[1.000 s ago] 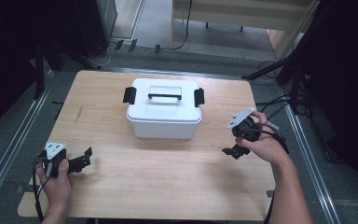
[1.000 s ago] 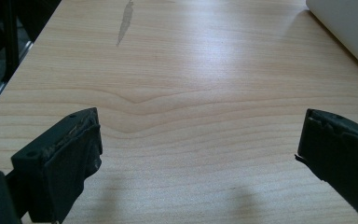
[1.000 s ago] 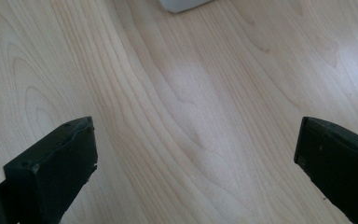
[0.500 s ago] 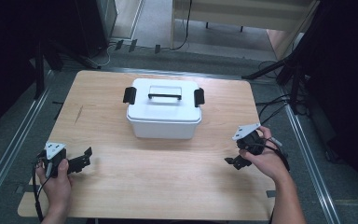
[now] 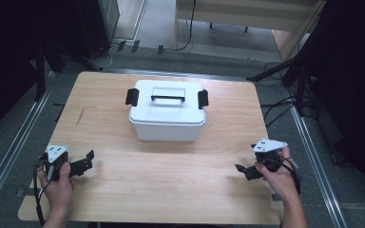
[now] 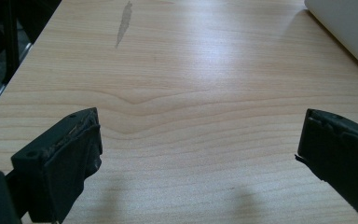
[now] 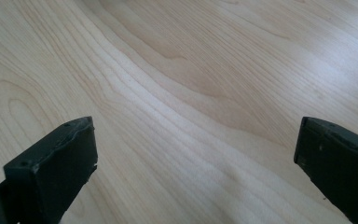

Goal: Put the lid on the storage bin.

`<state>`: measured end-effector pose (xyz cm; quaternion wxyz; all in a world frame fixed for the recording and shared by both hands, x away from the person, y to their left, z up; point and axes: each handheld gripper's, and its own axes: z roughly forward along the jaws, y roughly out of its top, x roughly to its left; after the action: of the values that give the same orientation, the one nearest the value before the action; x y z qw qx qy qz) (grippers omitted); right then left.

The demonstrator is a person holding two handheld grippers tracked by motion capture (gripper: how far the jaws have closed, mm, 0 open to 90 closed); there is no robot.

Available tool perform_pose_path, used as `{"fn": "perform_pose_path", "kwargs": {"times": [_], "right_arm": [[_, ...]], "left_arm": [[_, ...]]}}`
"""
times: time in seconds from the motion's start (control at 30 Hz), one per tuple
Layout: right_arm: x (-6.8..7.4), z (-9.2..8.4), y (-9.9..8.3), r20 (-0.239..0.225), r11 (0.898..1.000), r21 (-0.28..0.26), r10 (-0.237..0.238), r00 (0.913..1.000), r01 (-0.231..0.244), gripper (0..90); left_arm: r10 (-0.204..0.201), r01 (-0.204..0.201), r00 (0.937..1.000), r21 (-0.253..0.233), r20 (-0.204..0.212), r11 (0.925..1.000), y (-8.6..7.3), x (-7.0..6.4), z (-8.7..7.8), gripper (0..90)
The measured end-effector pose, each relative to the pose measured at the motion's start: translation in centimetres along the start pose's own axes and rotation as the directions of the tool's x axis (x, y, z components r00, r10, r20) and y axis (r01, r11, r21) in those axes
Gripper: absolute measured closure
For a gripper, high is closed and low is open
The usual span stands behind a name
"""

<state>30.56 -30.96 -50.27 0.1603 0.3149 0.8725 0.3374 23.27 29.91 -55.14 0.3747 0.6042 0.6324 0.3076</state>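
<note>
High view, table: a light wooden table (image 5: pixel 171 190) with rounded corners stood on a grey floor, with metal rails along both sides.
High view, box: a white rectangular plastic box (image 5: pixel 167 116) with a black handle on its lid and a black latch at each end sat on the far middle of the table, well apart from both grippers.
High view, left gripper: the left gripper (image 5: pixel 86 161) lay low at the near left corner, held in the person's left hand (image 5: pixel 59 183), with its jaws spread and pointing right, toward the table's middle.
High view, right gripper: the right gripper (image 5: pixel 242 171) sat near the near right edge in the right hand (image 5: pixel 278 173), its jaws pointing left; how far they stood apart was hard to tell from here.
High view, surroundings: black cables (image 5: pixel 280 107) lay on the floor to the right of the table, and dark stands stood at both far corners.
High view, obstruction: bare wood lay between each gripper and the box.
Left gripper view, jaws: the two black jaws stood wide apart with nothing between them, just above the wood.
Left gripper view, box: a white corner of the box (image 6: pixel 349 28) showed at the upper right, ahead and off to the side.
Left gripper view, mark: a grey streak (image 6: pixel 123 18) marked the wood at the far left.
Right gripper view, jaws: both black jaws stood wide apart, holding nothing, over bare wood grain.
</note>
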Motion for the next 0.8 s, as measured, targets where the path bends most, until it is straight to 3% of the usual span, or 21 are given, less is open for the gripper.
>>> {"fn": "perform_pose_path", "kwargs": {"times": [0.1, 0.37, 0.53, 0.63, 0.77, 0.8], "right_arm": [[0.0, -0.7, -1.6, 0.005, 0.997, -0.057, 0.043, 0.9991, -0.043, 0.0], [0.3, -1.5, -4.0, 0.022, 0.986, -0.131, 0.11, 0.9937, -0.106, 0.0], [0.6, -1.9, -5.8, 0.051, 0.966, -0.193, 0.184, 0.9816, -0.171, 0.0], [0.8, -2.0, -6.6, 0.07, 0.956, -0.219, 0.215, 0.974, -0.195, 0.0], [0.8, -2.0, -7.7, 0.08, 0.935, -0.273, 0.258, 0.9629, -0.228, 0.0], [0.8, -2.0, -7.7, 0.08, 0.935, -0.273, 0.258, 0.9629, -0.228, 0.0]], "left_arm": [[0.006, -0.006, 1.0, -0.001, -0.001, 1.0, 0.0, -0.1, 0.0, 0.0], [0.015, -0.015, 0.9999, -0.002, -0.004, 0.9999, 0.0, -0.2, 0.0, 0.0], [0.01, -0.01, 1.0, -0.003, 0.003, 0.9999, 0.0, -0.1, 0.0, 0.0], [0.017, -0.017, 0.9999, -0.004, 0.002, 0.9999, 0.0, -0.2, 0.0, 0.0], [0.026, -0.026, 0.9996, 0.0, -0.002, 0.9997, 0.0, -0.2, 0.0, 0.0], [0.026, -0.026, 0.9996, 0.0, -0.002, 0.9997, 0.0, -0.2, 0.0, 0.0]]}}
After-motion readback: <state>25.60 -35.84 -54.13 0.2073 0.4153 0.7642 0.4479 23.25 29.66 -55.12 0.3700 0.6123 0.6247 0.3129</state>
